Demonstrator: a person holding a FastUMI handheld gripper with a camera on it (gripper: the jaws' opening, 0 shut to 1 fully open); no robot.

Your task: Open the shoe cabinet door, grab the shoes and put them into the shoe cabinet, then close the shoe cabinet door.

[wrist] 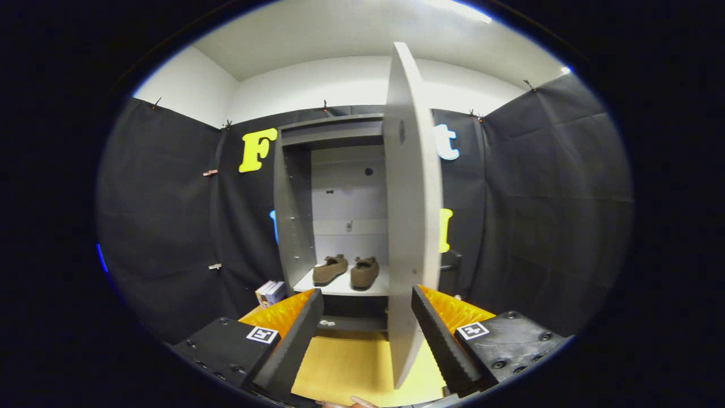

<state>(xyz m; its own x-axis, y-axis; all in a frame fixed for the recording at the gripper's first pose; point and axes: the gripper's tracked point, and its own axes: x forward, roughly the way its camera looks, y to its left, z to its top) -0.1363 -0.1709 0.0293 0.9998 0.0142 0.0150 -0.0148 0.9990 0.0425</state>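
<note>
Beyond my spread gripper, grey shoe cabinet open, door edge-on between the fingers, touching neither, two brown shoes on the shelf, room above.

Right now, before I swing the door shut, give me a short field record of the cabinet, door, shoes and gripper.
cabinet: tall grey shoe cabinet, open at the front
door: flat grey cabinet door, swung open, seen nearly edge-on, its lower edge between the fingers
shoes: pair of brown slip-on shoes, side by side on the pale shelf inside
hand-held gripper: open, fingers either side of the door's edge, not pressing it
floor: yellow floor
extra: small box left of the cabinet's base
</note>
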